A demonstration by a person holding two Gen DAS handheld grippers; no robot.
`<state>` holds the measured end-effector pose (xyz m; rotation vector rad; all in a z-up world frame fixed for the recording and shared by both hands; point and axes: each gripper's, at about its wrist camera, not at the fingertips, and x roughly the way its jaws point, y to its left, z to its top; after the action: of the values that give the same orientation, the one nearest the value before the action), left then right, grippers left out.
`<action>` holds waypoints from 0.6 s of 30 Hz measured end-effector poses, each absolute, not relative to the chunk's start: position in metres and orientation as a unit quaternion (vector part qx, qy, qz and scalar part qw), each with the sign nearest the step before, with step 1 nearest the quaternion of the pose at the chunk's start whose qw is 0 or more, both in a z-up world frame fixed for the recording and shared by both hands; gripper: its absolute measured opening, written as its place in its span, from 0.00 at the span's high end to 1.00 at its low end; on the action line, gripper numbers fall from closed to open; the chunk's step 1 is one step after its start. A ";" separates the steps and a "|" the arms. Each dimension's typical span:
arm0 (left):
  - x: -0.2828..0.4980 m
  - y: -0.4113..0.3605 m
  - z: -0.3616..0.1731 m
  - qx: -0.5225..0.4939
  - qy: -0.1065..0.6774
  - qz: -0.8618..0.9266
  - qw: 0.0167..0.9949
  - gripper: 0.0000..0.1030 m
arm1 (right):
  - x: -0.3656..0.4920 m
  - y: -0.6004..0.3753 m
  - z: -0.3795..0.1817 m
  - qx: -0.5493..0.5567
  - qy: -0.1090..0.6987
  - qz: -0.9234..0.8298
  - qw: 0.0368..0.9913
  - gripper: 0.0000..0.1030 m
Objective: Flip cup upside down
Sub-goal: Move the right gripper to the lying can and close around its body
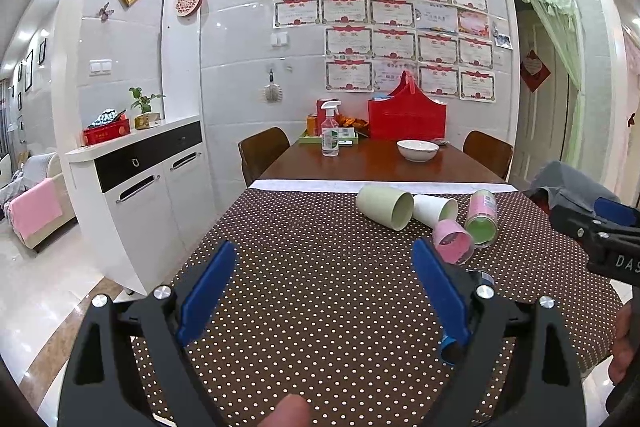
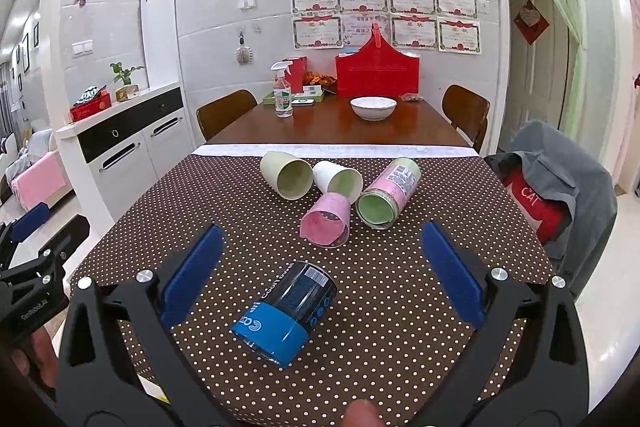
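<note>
Several cups lie on their sides on the dotted brown tablecloth. A blue-and-black cup lies nearest, between and just beyond my open right gripper's fingers, untouched. Farther off lie a pink cup, a pink-labelled cup with a green inside, a white cup and a pale green cup. My left gripper is open and empty over bare cloth; the cups lie ahead to its right, the pink cup closest. The blue cup peeks from behind its right finger.
A white bowl, a spray bottle and a red bag stand on the bare wooden table beyond the cloth. Chairs flank the table; one at right holds a grey jacket. A white cabinet stands left.
</note>
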<state>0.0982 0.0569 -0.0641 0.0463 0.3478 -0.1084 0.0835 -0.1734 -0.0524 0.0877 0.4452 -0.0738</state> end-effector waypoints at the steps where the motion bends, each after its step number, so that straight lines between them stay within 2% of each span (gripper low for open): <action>1: 0.098 0.057 -0.064 0.023 0.173 -0.054 0.983 0.14 | 0.083 -0.173 -0.052 0.042 0.221 -0.037 0.974 0.05; 13: 0.097 0.061 -0.067 0.018 0.170 -0.047 0.984 0.14 | 0.085 -0.168 -0.051 0.035 0.224 -0.033 0.973 0.05; 18: 0.100 0.063 -0.071 0.018 0.174 -0.042 0.984 0.14 | 0.096 -0.175 -0.058 0.067 0.254 -0.005 0.965 0.05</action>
<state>0.0999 0.0631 -0.0705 0.0359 0.3495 -0.0848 0.0965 -0.1749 -0.0580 0.1364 0.5132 -0.0095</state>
